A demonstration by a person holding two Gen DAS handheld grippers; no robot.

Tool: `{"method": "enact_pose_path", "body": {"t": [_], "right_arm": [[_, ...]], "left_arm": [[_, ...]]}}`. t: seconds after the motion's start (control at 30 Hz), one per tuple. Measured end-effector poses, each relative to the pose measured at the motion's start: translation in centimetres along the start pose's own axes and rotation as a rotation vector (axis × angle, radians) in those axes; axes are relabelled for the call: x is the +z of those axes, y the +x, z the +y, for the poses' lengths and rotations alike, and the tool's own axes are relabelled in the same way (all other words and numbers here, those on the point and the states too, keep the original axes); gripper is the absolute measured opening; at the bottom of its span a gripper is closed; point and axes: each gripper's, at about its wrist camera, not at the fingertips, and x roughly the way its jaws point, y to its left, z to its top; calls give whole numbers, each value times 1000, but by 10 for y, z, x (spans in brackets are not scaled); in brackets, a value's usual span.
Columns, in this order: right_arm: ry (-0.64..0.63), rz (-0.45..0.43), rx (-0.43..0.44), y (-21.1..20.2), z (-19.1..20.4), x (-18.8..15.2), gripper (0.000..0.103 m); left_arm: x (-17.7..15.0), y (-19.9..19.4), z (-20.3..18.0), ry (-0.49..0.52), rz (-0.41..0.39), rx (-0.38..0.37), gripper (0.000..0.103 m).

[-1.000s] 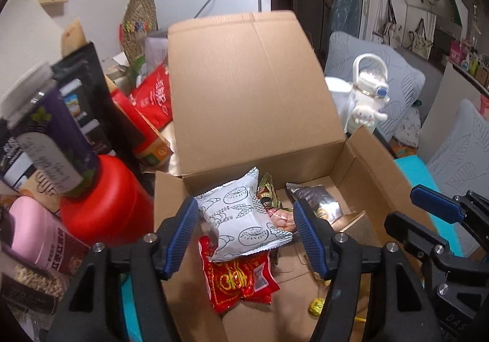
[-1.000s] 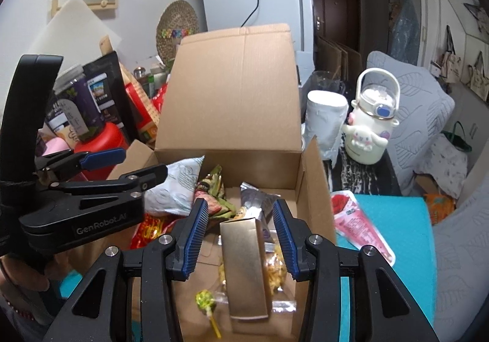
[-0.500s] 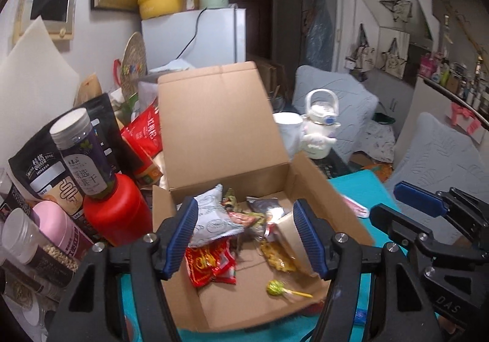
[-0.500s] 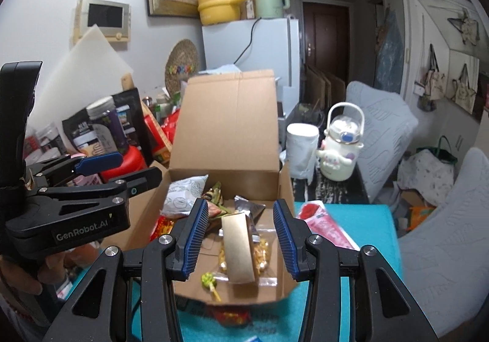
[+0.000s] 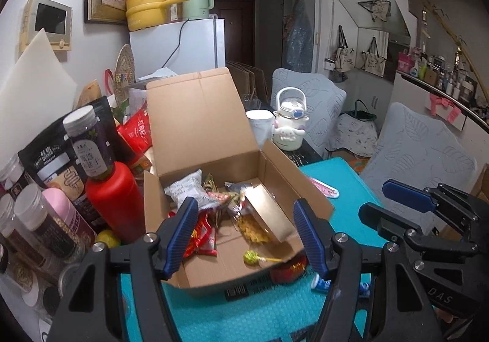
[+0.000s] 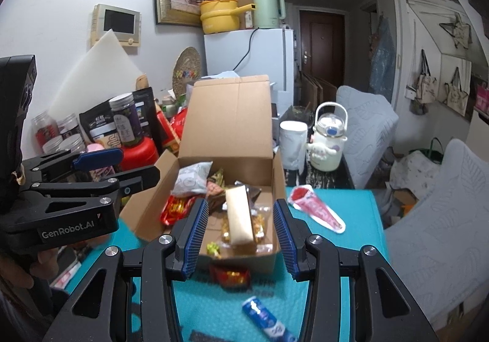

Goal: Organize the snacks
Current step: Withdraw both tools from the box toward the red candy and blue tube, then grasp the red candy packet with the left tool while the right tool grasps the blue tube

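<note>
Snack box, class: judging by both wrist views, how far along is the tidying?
Done: the cardboard box already holds a white packet, a red packet, a gold box and a lollipop.
In hand: nothing; both tongs are open.
Left: the pink packet, red candy and blue packet lie on the teal mat.

"GenRobot.AI" on left tool (image 6: 94, 163); "DAS" on right tool (image 5: 397, 204).

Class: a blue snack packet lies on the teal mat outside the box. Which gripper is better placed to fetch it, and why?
Right. The blue packet lies just below the open right gripper; the left gripper sits further left.
</note>
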Motion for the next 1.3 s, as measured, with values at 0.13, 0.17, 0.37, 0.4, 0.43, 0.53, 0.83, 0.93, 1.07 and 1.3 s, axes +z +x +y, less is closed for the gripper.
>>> {"method": "enact_pose_path", "body": {"t": [0.13,0.17,0.37,0.4,0.43,0.53,0.83,0.93,1.07,1.3], "right_arm": [[17,10,-1,-6,1,-15,44],[21,13,0,-7,1,-18,44],[48,52,-14,-11,-1,-41,44],[52,57,-21,-12,-1,-46,44],[58,64,-22,-12,-2,-50,48],[74,86,-28,-12,-4,-62,50],[103,155,-46,-7,-14,-94,54],[98,179,-51,-3,-18,-102,54],[95,216,-40,8,-24,-111,54],[94,286,-26,33,-38,-129,54]], "left_arm": [[-12,-6,-5,17,3,-33,64],[-16,-7,-7,21,11,-41,64],[-37,-8,-14,19,26,-62,64],[-40,-7,-16,21,32,-60,64],[-44,-6,-17,21,39,-64,64],[-53,-2,-18,16,64,-85,64],[-81,18,-31,3,137,-137,64],[-88,24,-34,-9,150,-147,64],[-97,34,-34,-40,156,-162,64],[-107,56,-34,-80,180,-132,64]]}}
